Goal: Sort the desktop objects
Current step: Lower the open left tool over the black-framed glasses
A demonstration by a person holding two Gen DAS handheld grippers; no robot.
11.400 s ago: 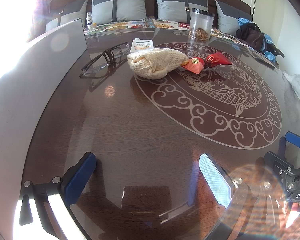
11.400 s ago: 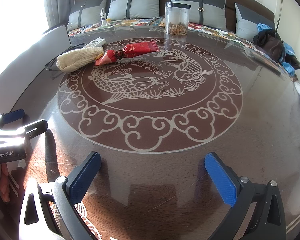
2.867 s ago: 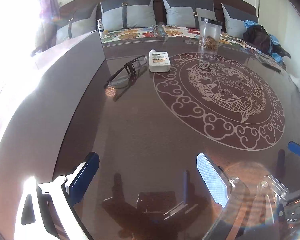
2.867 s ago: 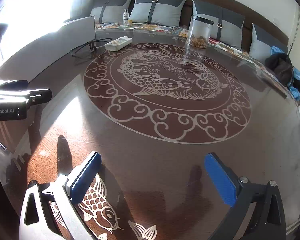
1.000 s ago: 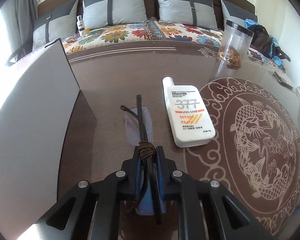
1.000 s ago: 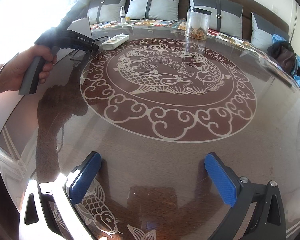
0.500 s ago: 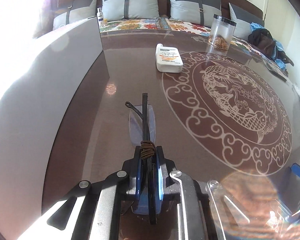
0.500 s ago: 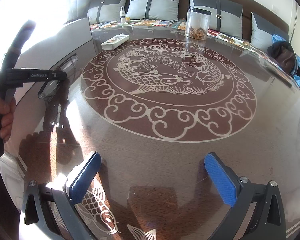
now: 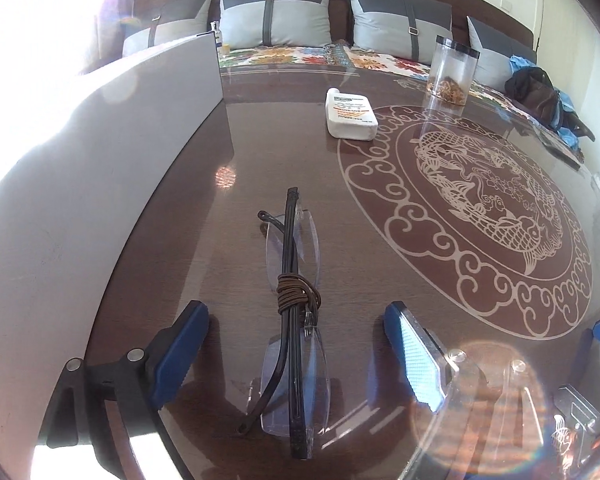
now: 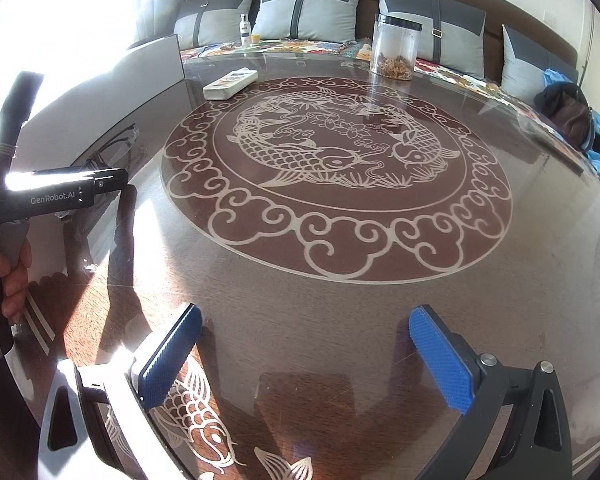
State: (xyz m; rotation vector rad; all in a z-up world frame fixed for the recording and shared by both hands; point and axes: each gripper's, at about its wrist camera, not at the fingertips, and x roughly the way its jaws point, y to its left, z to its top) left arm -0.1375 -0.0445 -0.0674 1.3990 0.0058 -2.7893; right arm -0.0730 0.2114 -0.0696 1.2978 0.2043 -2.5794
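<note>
Folded rimless glasses (image 9: 294, 320) with a brown cord wound round their black arms lie on the glass table top (image 9: 380, 264). My left gripper (image 9: 296, 354) is open, its blue pads on either side of the glasses and not touching them. A white sunscreen bottle (image 9: 350, 114) lies flat further back; it also shows in the right wrist view (image 10: 231, 83). My right gripper (image 10: 306, 360) is open and empty above the table's near edge. The left gripper's body (image 10: 60, 192) shows at the left of the right wrist view.
A grey monitor back (image 9: 100, 152) runs along the left side of the table. A clear jar (image 9: 452, 74) with a black lid stands at the back right. A sofa with grey cushions (image 9: 276, 16) is behind the table. A dark bag (image 10: 572, 116) lies at the far right.
My left gripper has opened and let go of the glasses, which now lie on the table nearer the front edge. The right gripper has stayed put.
</note>
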